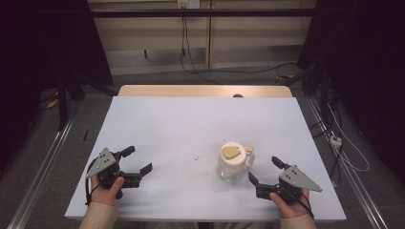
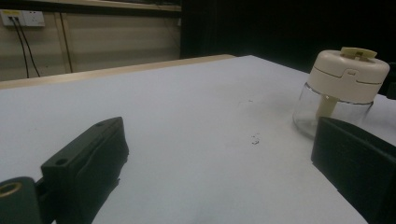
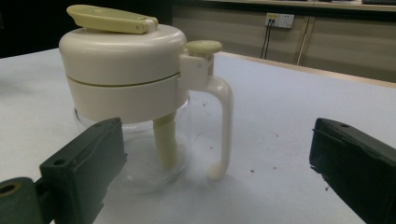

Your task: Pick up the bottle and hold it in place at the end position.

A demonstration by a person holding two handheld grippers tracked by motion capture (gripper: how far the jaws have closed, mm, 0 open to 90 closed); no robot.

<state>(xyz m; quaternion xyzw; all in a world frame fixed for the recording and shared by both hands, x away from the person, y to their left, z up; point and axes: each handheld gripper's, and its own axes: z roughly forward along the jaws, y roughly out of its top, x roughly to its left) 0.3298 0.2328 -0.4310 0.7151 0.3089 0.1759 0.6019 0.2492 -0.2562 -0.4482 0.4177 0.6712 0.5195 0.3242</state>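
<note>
The jar (image 1: pixel 232 162) stands upright on the white worktop (image 1: pixel 181 129), right of centre and toward the near edge. Its body is clear glass; nothing can be made out inside except a cream-coloured stem that runs down from the lid into the glass. The lid (image 3: pixel 122 70) is a thick cream cap in two tiers, with a yellowish-green flap (image 3: pixel 109 19) lying on top. A cream handle (image 3: pixel 223 126) hangs down one side of the jar, topped by a small round yellowish-green button (image 3: pixel 203 46). In the high view the handle points to the right and slightly far.

The right hand-held gripper (image 1: pixel 265 172) rests near the worktop's near right edge, just beside the jar on its near-right side, jaws spread wide and holding nothing. In the right gripper view the jar sits close ahead, over the left jaw, not touched.

The left hand-held gripper (image 1: pixel 137 160) lies near the near left edge, well apart from the jar, jaws likewise spread and empty. Small dark specks (image 2: pixel 254 139) mark the worktop between it and the jar.
</note>
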